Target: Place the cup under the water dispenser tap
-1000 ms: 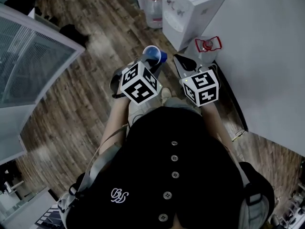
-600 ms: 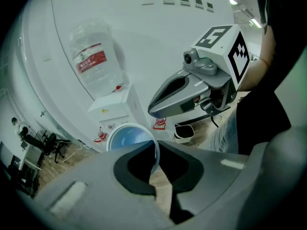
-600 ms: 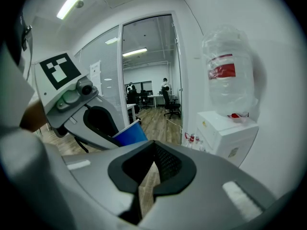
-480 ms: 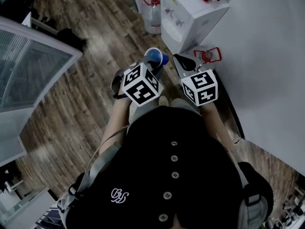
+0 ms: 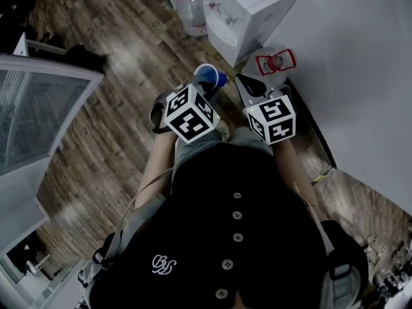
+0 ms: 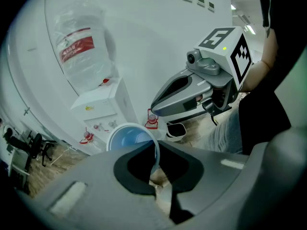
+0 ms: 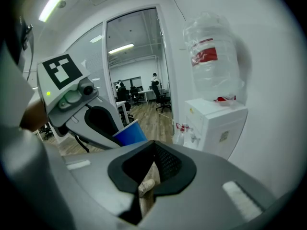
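Black buttoned clothing [image 5: 238, 237] of the person fills the bottom of the head view. Just past it, both grippers reach forward side by side over the wooden floor [image 5: 122, 121], each with its marker cube behind the jaws.

At that view's left, the left gripper [image 5: 203, 87] has its jaws pressed onto the blue cup [image 5: 209, 77]. Its own view shows them pinching one side of the white rim, with the thin wall caught between the pads. The cup hangs in the air with its mouth turned back toward that gripper, so the blue inside is visible.

Beside it, the right gripper [image 5: 241, 78] has its jaws drawn together. Only a narrow slit remains, nothing is in it, and the floor shows through.

Farther ahead, a white water dispenser [image 5: 248, 11] stands against the white wall [image 5: 360, 76], apart from the cup. It carries a large clear bottle [image 6: 81, 47] with a red label on top and has small taps [image 6: 105, 126] on its front. A spare water bottle [image 5: 273, 63] with a red handle stands on the floor by the wall on one side of the dispenser, and a second bottle [image 5: 192, 8] stands on the other side.

A glass partition [image 5: 38, 108] runs along the far left.
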A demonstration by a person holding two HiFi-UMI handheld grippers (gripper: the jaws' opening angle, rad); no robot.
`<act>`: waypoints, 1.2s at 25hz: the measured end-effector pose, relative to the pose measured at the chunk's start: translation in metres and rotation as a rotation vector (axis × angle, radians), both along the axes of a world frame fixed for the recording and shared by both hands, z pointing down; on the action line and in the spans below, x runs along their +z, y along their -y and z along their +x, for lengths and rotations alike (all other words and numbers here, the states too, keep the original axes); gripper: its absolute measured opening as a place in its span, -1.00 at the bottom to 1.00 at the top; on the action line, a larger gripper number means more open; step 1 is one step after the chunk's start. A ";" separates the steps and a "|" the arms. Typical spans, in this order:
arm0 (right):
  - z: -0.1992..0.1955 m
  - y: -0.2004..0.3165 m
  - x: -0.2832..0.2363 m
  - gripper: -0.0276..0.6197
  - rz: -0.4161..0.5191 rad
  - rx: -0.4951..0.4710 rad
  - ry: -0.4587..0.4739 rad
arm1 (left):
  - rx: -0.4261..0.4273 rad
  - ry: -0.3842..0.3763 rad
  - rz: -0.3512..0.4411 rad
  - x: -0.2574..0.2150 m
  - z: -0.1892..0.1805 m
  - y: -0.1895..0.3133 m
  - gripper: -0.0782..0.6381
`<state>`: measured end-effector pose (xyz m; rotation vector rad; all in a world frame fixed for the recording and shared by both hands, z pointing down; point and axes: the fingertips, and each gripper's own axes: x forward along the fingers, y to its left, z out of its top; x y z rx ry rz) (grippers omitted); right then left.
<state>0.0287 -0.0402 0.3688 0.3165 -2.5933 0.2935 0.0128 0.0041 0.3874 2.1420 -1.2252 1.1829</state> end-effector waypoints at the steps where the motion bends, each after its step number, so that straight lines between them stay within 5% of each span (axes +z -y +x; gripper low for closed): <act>1: 0.001 0.004 0.002 -0.91 -0.003 0.018 -0.008 | 0.014 -0.005 -0.004 0.002 -0.001 0.003 -0.74; 8: -0.007 0.030 0.016 -0.91 -0.037 0.140 -0.030 | 0.097 -0.015 -0.039 0.016 -0.029 0.026 -0.74; 20: -0.079 0.064 0.027 -0.91 -0.072 0.323 -0.020 | 0.327 0.016 -0.125 0.028 -0.100 0.055 -0.74; 30: -0.091 0.068 0.038 -0.91 -0.114 0.478 -0.035 | 0.471 0.006 -0.157 0.040 -0.116 0.072 -0.74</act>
